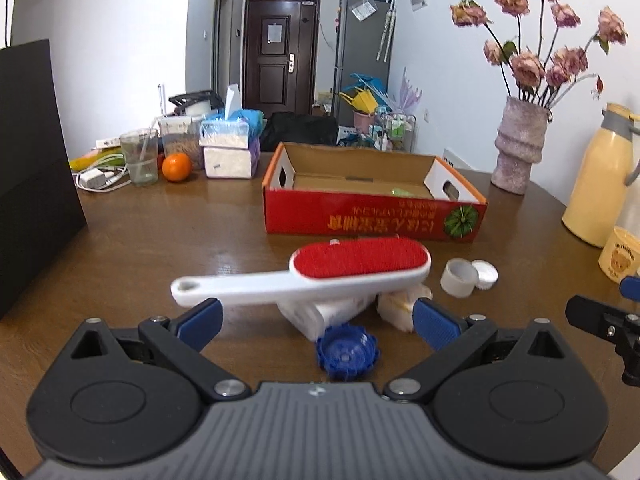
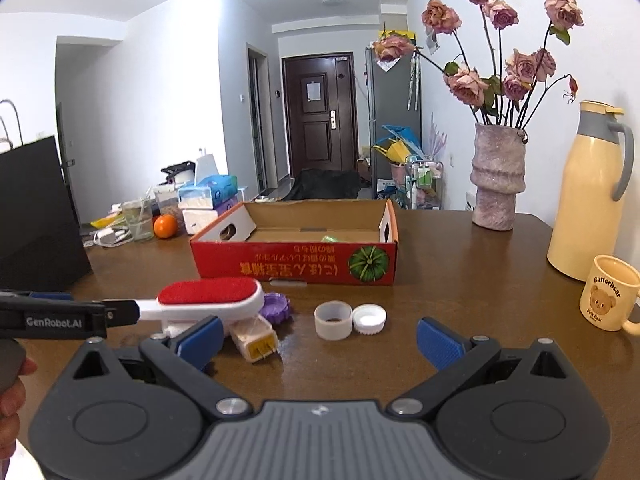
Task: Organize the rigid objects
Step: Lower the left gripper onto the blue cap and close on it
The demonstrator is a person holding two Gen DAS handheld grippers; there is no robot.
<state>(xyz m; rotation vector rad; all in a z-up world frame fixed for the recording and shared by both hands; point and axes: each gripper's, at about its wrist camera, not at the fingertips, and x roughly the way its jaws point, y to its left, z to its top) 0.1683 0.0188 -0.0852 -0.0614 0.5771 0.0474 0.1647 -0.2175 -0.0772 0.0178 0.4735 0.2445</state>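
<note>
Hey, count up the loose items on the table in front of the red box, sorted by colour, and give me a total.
Red and white: 1, the lint brush
Blue or purple: 1, the cap
White: 3, the tape roll, the lid and a box under the brush
Cream: 1, the plug
Total: 6

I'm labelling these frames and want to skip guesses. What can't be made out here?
- Box contents: near wall hides the floor in both views; only a green blur shows.
- White item under the brush: mostly covered, left view.
- Left gripper: fingertips hidden behind the brush handle, right view.
</note>
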